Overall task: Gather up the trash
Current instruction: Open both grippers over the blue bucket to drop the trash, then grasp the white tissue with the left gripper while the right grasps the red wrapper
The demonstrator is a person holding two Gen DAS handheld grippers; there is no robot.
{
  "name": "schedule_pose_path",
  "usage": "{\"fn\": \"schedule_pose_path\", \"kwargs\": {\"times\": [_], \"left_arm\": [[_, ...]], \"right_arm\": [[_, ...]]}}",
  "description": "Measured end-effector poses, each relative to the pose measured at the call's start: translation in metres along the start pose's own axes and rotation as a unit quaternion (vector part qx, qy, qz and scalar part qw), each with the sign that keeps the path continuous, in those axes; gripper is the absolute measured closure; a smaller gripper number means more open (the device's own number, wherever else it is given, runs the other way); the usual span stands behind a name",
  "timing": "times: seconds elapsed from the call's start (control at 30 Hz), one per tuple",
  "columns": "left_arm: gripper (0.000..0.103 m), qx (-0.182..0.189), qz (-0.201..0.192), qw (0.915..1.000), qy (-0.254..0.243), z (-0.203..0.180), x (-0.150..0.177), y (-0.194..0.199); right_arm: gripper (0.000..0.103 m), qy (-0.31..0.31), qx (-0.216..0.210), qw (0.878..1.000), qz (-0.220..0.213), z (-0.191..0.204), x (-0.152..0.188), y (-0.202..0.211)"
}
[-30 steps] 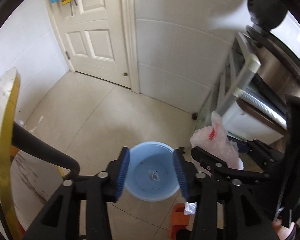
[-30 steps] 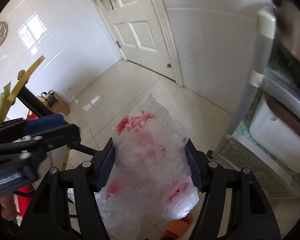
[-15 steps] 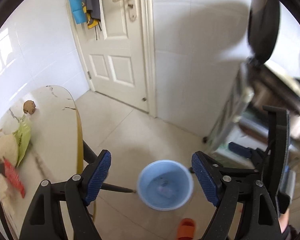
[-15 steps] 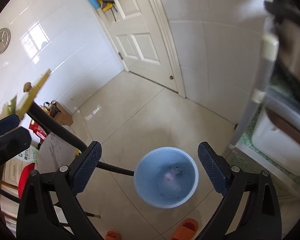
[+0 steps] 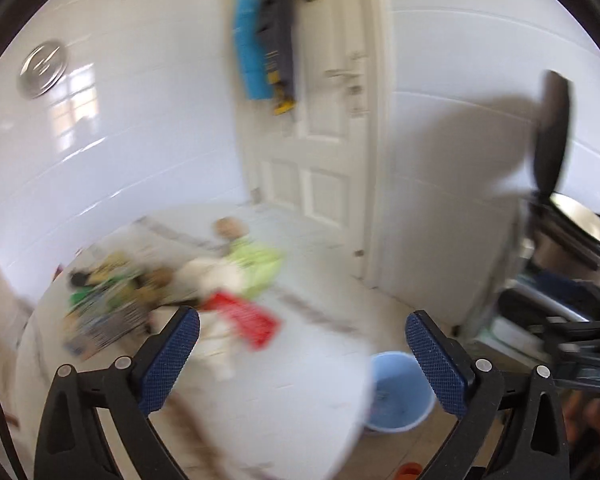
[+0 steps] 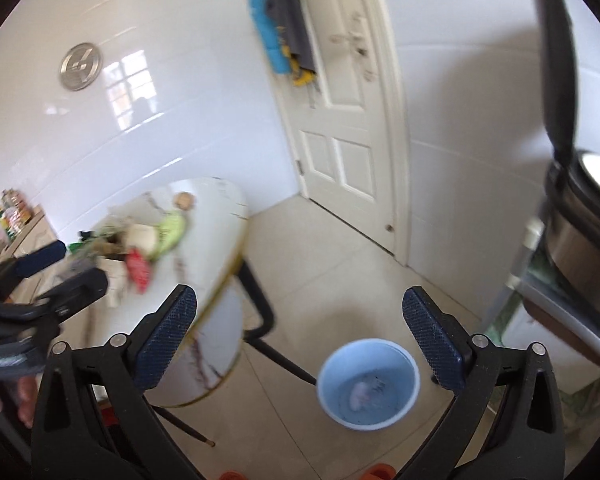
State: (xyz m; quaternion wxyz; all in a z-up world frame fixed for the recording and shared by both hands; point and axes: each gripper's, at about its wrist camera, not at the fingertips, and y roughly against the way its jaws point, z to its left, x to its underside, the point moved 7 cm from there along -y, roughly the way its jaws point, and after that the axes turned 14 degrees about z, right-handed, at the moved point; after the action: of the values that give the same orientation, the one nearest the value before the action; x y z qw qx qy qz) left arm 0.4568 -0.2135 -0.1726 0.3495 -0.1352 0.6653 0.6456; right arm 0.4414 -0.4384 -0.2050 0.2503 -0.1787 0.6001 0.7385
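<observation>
Your left gripper (image 5: 302, 354): black plastic frame, two angled arms w/ silver round screws at the joints, fingers tipped w/ dark blue knurled pads (image 5: 168, 360). Your right gripper (image 6: 300, 338): same build, black arms, silver screws, blue textured pads (image 6: 432, 338). At 9 o'clock in the right wrist view, the left unit's black body carries a blurred label strip; wording unreadable.

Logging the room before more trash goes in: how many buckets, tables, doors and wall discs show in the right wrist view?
Blue bucket: 1
Round table: 1
White door: 1
Metal wall disc: 1
Total: 4
</observation>
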Motion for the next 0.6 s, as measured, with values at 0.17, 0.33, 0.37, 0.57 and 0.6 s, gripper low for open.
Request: {"fn": "schedule_pose_path", "kwargs": {"times": [0.17, 0.33, 0.37, 0.57, 0.6], "left_arm": [[0.001, -0.008, 0.04, 0.9969, 0.067, 0.048, 0.008, -0.017], [0.001, -0.027, 0.083, 0.9929, 0.081, 0.068, -0.001, -0.058], [0.001, -0.032, 0.091, 0.9919, 0.083, 0.07, 0.0, -0.066], [0.002, -0.023, 0.11, 0.9896, 0.09, 0.069, -0.04, -0.097], [0.004, -0.028, 0.112, 0.9898, 0.083, 0.07, -0.044, -0.109]], "right_arm": [[0.0, 0.032, -0.008, 0.999, 0.013, 0.045, -0.004, -0.009], [0.0, 0.055, -0.018, 0.998, 0.04, 0.076, -0.005, -0.035], [0.0, 0.058, -0.019, 0.997, 0.045, 0.079, -0.005, -0.041], [0.0, 0.073, -0.027, 0.995, 0.07, 0.091, -0.008, -0.069], [0.0, 0.076, -0.027, 0.994, 0.072, 0.093, -0.009, -0.073]]}}
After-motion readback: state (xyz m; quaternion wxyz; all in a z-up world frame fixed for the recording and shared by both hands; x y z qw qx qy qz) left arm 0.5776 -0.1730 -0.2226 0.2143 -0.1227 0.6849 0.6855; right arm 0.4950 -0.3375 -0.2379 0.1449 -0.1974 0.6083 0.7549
